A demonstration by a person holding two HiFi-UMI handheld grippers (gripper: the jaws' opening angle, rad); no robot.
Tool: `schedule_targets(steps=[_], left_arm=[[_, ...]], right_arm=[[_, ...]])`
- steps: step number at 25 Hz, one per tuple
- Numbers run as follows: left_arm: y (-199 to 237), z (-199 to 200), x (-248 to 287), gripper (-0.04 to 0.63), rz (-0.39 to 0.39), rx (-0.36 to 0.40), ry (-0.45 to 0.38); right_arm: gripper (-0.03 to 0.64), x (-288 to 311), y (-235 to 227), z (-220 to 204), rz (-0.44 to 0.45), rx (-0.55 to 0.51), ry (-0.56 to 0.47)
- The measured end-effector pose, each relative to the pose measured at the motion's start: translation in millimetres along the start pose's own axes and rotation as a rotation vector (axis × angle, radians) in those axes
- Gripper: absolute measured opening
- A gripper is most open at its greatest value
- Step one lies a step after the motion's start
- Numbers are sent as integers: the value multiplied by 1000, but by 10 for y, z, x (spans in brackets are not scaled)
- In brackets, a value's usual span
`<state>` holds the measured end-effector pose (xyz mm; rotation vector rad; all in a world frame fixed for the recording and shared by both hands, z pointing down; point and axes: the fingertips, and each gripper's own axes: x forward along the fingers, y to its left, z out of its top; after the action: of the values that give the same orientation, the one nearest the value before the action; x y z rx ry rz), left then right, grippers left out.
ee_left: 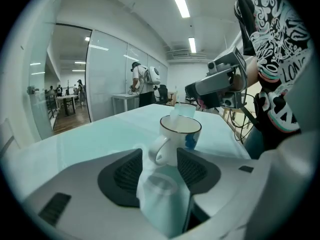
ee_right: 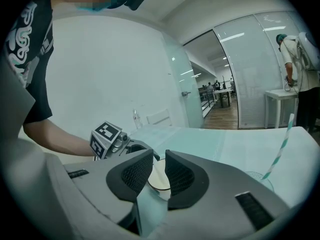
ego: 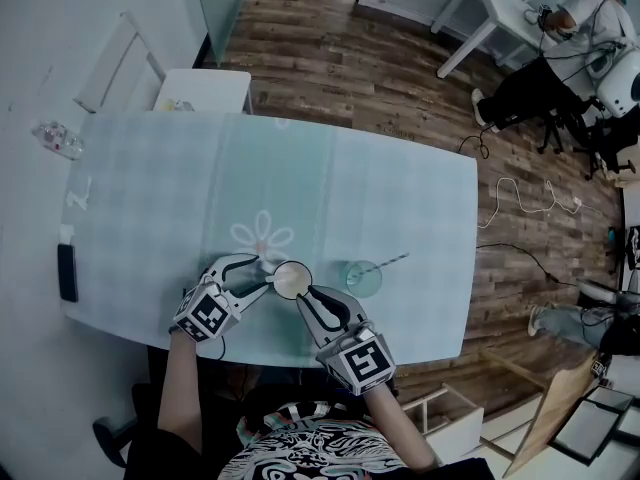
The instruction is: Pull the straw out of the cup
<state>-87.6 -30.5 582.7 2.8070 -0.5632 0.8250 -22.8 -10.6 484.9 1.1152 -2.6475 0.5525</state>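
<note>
A clear glass cup [ego: 363, 278] stands on the pale green table [ego: 420, 198], and a striped straw [ego: 390, 262] leans out of it to the right. Just left of it is a white mug [ego: 292, 279] with a dark rim. My left gripper [ego: 262, 274] is open, with the mug's handle [ee_left: 159, 151] between its pads and untouched. My right gripper [ego: 312, 296] sits at the mug's near rim. Its jaws stand a narrow gap apart and the rim [ee_right: 159, 176] shows through that gap. The straw [ee_right: 281, 143] rises off to the right of those jaws, apart from both grippers.
A dark phone-like slab [ego: 67, 272] lies at the table's left edge, and a plastic bottle [ego: 55, 138] sits at the far left corner. A white chair [ego: 135, 63] and a small white stand [ego: 205, 90] are beyond the table. Cables [ego: 520, 203] run over the wooden floor on the right.
</note>
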Motion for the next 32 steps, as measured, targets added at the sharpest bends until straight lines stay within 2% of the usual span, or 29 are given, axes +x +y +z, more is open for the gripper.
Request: schedule_targets(steps=[3, 6, 10, 15, 16, 21, 28, 32], left_arm=[[-14, 7, 54, 224, -45, 27, 19], [-17, 7, 63, 230, -75, 21, 18], [-86, 1, 77, 204, -114, 31, 28], [-62, -12, 75, 204, -114, 21, 35], [-53, -20, 64, 174, -109, 21, 39], [-135, -82, -46, 98, -122, 27, 87], [-512, -146, -93, 98, -205, -35, 129], [-580, -152, -85, 95, -181, -54, 112]], right_arm=[[67, 34, 16, -7, 18, -11, 21], [67, 67, 27, 12, 34, 4, 35], [67, 105, 62, -17, 65, 1, 60], [67, 159, 55, -58, 63, 14, 74], [67, 170, 58, -66, 66, 9, 79], [67, 203, 81, -56, 88, -27, 87], [81, 176, 223, -45, 134, -92, 87], [103, 104, 303, -176, 168, -164, 131]])
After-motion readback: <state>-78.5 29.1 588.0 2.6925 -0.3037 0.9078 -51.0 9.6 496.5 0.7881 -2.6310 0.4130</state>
